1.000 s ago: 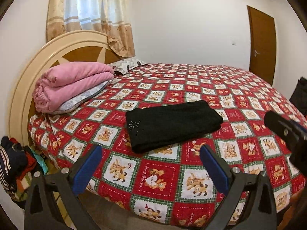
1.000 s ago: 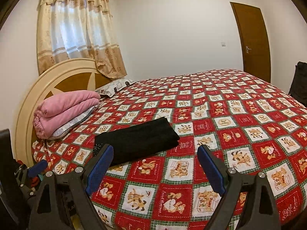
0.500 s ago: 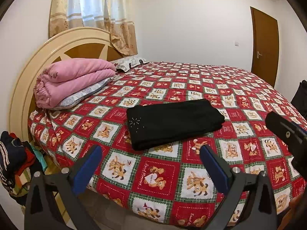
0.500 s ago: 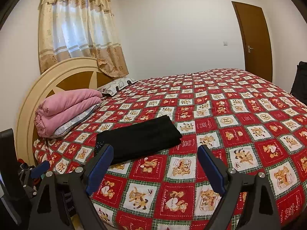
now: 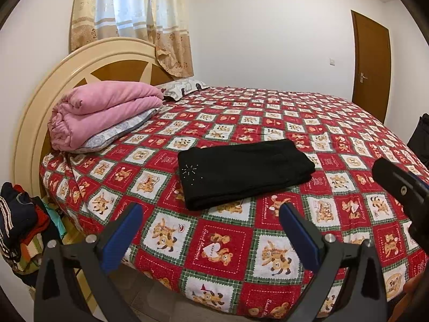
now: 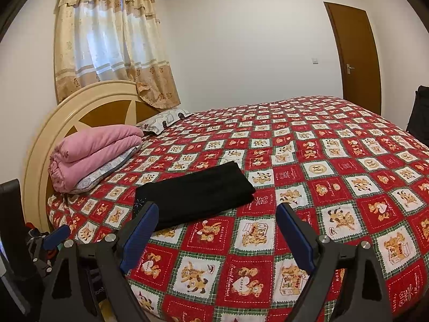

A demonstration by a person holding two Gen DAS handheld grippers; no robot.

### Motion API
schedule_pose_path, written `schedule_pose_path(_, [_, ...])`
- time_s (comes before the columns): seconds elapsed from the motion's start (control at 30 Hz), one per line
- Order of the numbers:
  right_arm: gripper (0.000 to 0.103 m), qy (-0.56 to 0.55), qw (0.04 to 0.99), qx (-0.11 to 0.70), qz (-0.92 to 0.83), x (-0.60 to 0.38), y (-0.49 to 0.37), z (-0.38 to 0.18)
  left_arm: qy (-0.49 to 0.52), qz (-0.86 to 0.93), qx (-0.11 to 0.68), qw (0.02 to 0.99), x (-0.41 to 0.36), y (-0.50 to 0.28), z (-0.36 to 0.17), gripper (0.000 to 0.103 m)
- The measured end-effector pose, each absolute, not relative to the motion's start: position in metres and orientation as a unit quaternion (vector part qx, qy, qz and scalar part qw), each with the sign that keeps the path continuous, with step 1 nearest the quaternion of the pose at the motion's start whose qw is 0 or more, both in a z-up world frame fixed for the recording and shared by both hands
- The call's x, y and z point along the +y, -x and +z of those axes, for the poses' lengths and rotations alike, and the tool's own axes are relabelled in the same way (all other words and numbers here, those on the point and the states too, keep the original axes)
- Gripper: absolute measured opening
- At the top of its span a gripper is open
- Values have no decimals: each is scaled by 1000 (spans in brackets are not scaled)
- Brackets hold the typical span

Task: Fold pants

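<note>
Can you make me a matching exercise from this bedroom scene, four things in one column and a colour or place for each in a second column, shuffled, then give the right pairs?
Things:
1. pants
2. blanket
3. door
4. clothes pile

Descriptions:
A. brown, shut, in the far wall
B. black, folded flat on the bedspread
C. on the floor beside the headboard
D. pink, folded, on a pillow at the head of the bed

Pairs: 1-B, 2-D, 3-A, 4-C
</note>
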State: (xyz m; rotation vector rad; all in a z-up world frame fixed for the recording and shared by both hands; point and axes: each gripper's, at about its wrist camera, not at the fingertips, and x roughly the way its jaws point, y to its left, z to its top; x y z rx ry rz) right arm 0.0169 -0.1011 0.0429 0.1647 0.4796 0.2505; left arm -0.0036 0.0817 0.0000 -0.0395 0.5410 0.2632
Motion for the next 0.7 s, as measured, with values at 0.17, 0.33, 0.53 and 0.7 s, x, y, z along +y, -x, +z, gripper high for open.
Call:
schedule_pose_path(0.17, [90,-82,960,238,124,-101,-17,42,20,130,267,955,82,3,0,103])
schedule_pose_path(0.33, [90,-81,960,237,123,-100,-17,42,22,131,265,955,82,3,0,103])
schedule_pose_path(0.53, [90,-81,960,238,123,-100,-17,42,22,131,266,955,82,3,-1,103])
schedule_pose_path(0.7, [90,-81,960,238,124,-99,-17,41,24,133,266,955,83,3,-2,103])
